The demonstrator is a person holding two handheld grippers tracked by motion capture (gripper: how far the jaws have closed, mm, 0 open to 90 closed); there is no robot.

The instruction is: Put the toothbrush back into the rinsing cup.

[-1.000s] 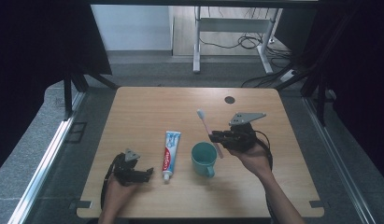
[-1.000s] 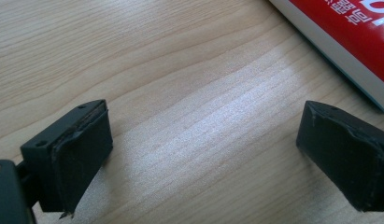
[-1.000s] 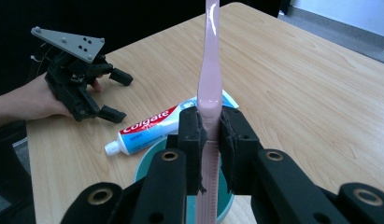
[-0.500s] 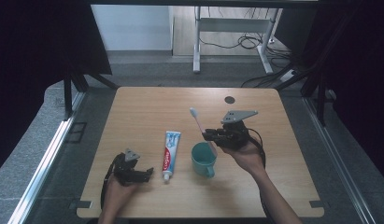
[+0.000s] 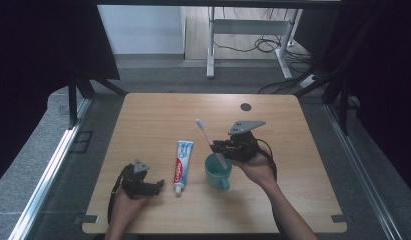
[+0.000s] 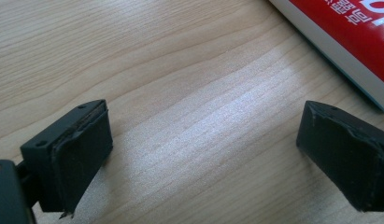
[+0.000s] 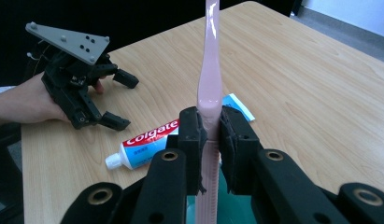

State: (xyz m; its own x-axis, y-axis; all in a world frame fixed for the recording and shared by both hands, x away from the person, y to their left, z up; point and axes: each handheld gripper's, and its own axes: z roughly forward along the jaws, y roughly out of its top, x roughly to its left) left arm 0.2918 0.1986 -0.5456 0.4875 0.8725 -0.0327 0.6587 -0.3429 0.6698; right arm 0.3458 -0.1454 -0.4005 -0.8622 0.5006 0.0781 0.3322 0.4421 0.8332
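Toothbrush (image 5: 209, 140): pink, clamped mid-handle in right tongs (image 5: 219, 146), pads pressing both sides. Head points up and away; lower end sits over the cup (image 5: 217, 171).
Right gripper view: pads pinch the toothbrush (image 7: 209, 84) handle; teal of the cup (image 7: 241, 210) shows just under the tongs (image 7: 210, 133). Handle tip is cut off at the bottom edge, so can't tell whether it's inside the cup or above the rim.
High view: adds the layout. Cup is teal, upright, with its handle toward the person, near mid-bench (image 5: 158, 107).
Left tongs (image 5: 152, 186): open, nothing between them, low at the near-left of the bench, held in the left hand (image 5: 124, 200).
Left gripper view: tongs (image 6: 203, 154) spread wide over bare wood; red-and-white edge of the toothpaste tube (image 6: 348, 37) in the top-right corner, apart from both pads.
Toothpaste tube (image 5: 181, 160): lies flat between left tongs and cup, cap toward the person, touching neither.
Also around: dark round grommet (image 5: 246, 107) at the far side of the bench, well apart.
In the way: tube lies just left of the cup; cup mouth partly covered by the right tongs.
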